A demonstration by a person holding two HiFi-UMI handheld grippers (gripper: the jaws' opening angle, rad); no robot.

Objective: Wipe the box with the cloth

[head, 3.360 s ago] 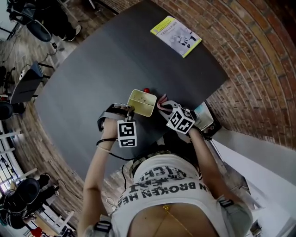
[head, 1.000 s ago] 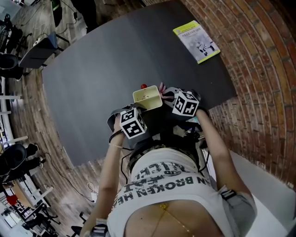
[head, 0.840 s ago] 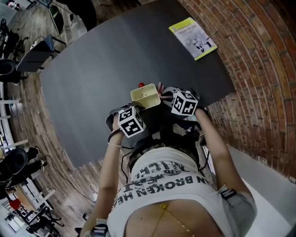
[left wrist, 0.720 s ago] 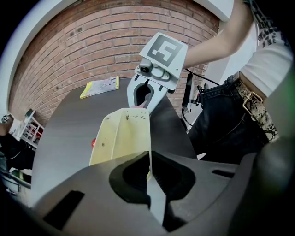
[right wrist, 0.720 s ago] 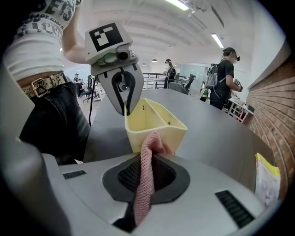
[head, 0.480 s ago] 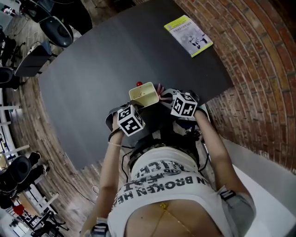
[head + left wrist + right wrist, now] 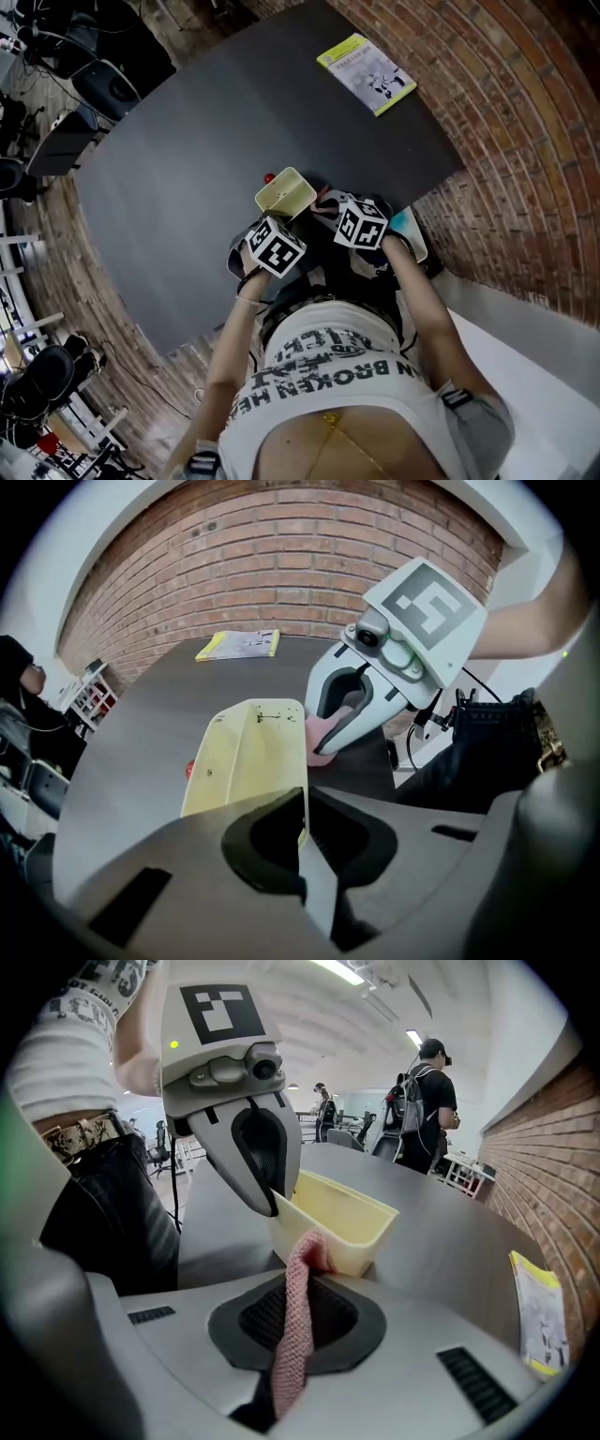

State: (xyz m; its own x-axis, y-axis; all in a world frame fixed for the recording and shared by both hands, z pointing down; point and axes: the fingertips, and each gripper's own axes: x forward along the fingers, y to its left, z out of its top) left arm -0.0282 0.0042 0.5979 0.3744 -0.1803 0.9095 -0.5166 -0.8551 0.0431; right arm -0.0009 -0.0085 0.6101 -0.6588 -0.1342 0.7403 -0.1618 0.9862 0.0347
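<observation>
Under me spreads the dark table [image 7: 187, 141], filling the head view from 9 o'clock round to 2 o'clock. At its near edge, close to the middle of that view, my left claw [image 7: 302, 841] and my right claw [image 7: 292, 1354] sit close together. The left one is at 7 o'clock of the box and the right one at 4 o'clock of it.

Far out at 1 o'clock a yellow-edged booklet [image 7: 366, 73] lies flat, well apart from everything else.

The box [image 7: 286, 192] is pale yellow, open at the top, with a few dark specks inside. My left claw's jaws are pressed together on its thin near wall, pinching the rim. I cannot tell whether its base sits flat on the table.

My right claw's jaws are clamped on the cloth [image 7: 298, 1279], a pink knitted strip. It runs up out of the jaws, and its bunched end touches the outside of the box's wall on my right. From the left gripper view that pink end shows at 3 o'clock of the box, pressed against it.

A small red thing [image 7: 269, 177] lies on the table just beside the box, at its 11 o'clock.
</observation>
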